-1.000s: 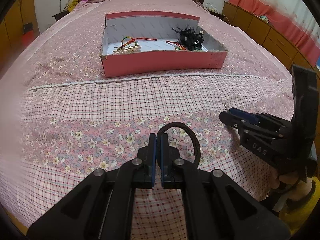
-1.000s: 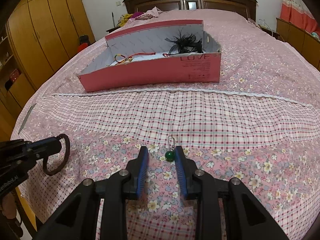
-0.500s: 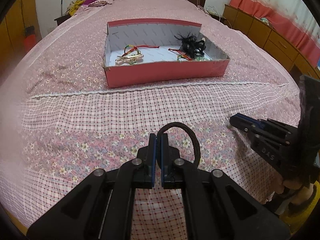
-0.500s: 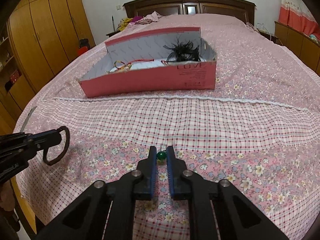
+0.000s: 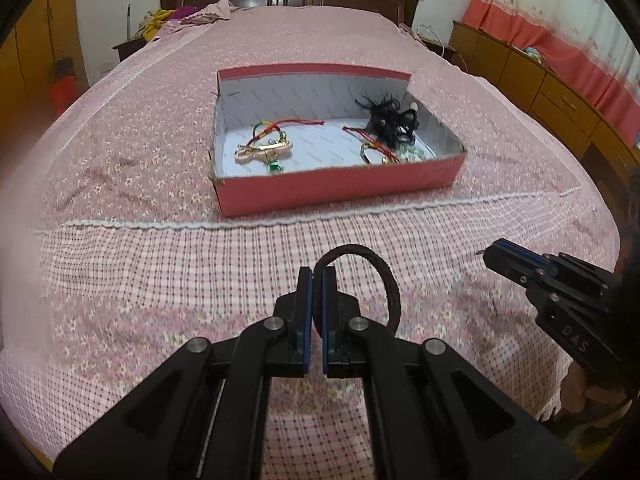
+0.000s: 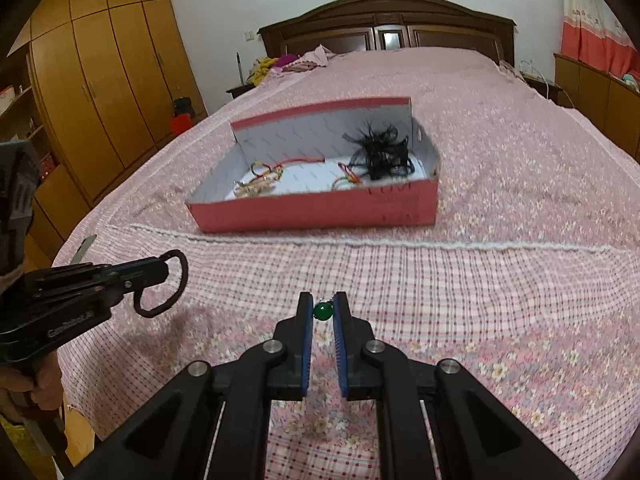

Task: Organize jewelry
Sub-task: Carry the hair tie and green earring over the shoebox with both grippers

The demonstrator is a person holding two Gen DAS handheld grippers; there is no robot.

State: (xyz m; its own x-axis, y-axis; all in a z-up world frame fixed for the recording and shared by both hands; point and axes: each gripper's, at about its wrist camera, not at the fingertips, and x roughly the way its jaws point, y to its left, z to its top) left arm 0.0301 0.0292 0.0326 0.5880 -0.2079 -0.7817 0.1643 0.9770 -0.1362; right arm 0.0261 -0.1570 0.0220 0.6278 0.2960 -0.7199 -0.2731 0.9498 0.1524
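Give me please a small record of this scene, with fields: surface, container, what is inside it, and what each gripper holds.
surface: bed with pink floral bedspread
container: open pink cardboard box, on the bedspread beyond both grippers
inside box: red cord bracelets, a black feathery hair piece, more small jewelry
left gripper: shut on black hair tie, loop sticks out to the side
right gripper: shut on green bead earring, bead between the pads
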